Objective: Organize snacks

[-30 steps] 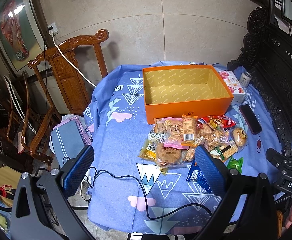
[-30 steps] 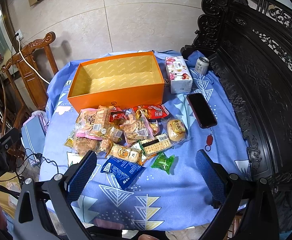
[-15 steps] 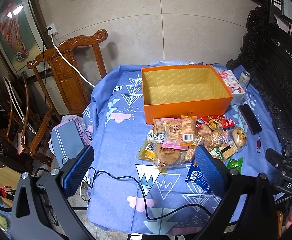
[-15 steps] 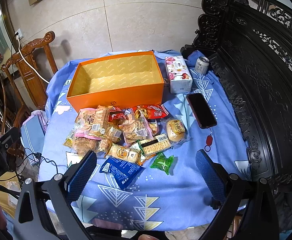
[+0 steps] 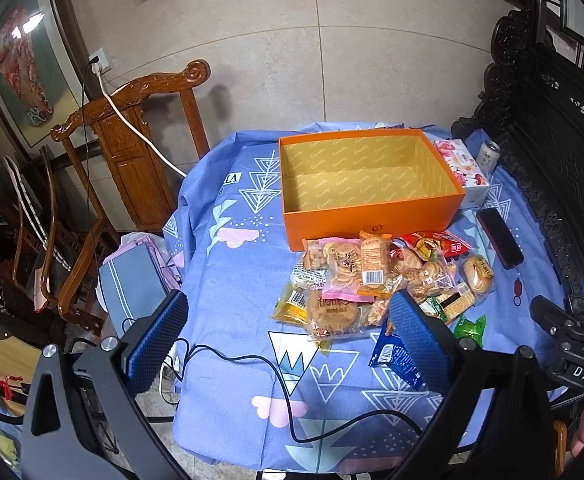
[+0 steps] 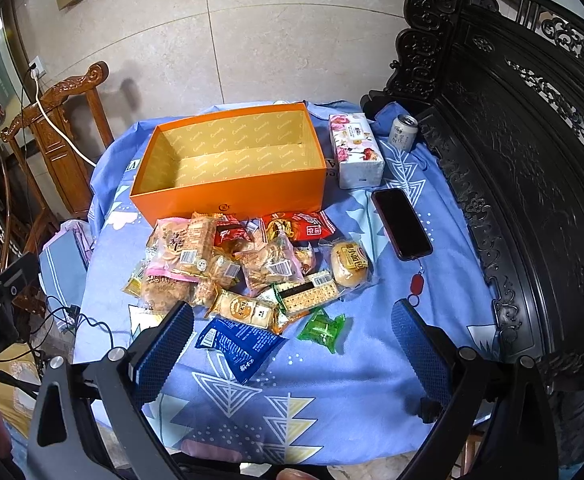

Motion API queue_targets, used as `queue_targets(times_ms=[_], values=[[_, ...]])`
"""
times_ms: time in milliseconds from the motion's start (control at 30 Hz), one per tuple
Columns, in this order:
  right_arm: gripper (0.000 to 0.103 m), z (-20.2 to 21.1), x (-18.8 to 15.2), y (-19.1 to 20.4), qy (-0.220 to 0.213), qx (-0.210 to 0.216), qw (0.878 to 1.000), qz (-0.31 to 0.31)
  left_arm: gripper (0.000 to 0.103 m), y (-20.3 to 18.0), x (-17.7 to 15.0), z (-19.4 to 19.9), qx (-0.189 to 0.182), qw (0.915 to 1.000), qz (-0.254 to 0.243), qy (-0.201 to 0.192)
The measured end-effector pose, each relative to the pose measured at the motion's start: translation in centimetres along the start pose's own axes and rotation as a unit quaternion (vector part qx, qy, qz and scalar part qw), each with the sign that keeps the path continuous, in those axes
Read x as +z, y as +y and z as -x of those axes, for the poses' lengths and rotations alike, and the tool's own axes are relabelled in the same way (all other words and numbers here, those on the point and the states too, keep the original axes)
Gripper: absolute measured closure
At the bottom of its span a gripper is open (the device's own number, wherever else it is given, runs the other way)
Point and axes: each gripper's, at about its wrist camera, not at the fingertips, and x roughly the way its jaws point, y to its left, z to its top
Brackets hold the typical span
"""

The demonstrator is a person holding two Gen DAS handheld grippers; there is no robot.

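An empty orange box (image 5: 366,178) (image 6: 232,164) stands at the far side of the blue tablecloth. In front of it lies a pile of several wrapped snacks (image 5: 372,276) (image 6: 244,264), with a blue packet (image 6: 238,342) and a green candy (image 6: 324,330) nearest to me. My left gripper (image 5: 288,340) hovers open over the cloth to the left and near side of the pile, holding nothing. Above the table's near edge my right gripper (image 6: 292,344) stands open and empty, with the blue packet and green candy between its fingers in view.
A floral tissue box (image 6: 356,150), a drink can (image 6: 403,132) and a black phone (image 6: 402,224) with a red tag lie right of the box. A black cable (image 5: 276,376) crosses the cloth's near left. A carved wooden chair (image 5: 132,148) stands left; dark carved furniture (image 6: 532,160) on the right.
Both views have shifted only slightly; the box and snack pile sit a touch lower left in frame. Nothing was picked up or let go.
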Motion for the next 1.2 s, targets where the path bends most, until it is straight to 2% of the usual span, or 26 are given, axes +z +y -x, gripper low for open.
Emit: queue_targets(times_ms=[433,633,833,933,1033,1067,1200], values=[[0.003,-0.9,1.1,-0.3,-0.004,-0.006,1.0,0.01,0.004,-1.6,1.2,-1.9,-0.002,1.0,-0.007,-0.003],[0.003,-1.8,1.5,-0.4,-0.02,0.001,1.0,0.022,0.004,-2.1,1.6,-2.7,-0.001,0.9999,-0.01,-0.006],[0.003,-6.2,0.5,-1.9,-0.048,0.023,0.996,0.075,0.004,-1.6,1.1,-4.9,-0.03,0.9993,-0.002,-0.024],[0.003,-9.8,-0.7,-2.9,-0.018,0.051,0.994,0.092,0.004,-1.3,0.4,-6.5,-0.042,0.9988,0.005,-0.024],[0.006,-12.8,-1.9,-3.3,0.003,0.059,0.993,0.103,0.004,-1.2,-0.3,-8.3,-0.047,0.9985,0.012,-0.027],[0.008,-14.1,-2.3,-3.2,0.015,0.053,0.992,0.111,0.004,-1.1,-0.4,-8.8,-0.05,0.9984,0.013,-0.024],[0.01,-16.5,-2.4,-2.5,0.041,0.083,0.99,0.106,0.004,-1.3,-0.5,-10.7,-0.054,0.9983,0.021,-0.003]])
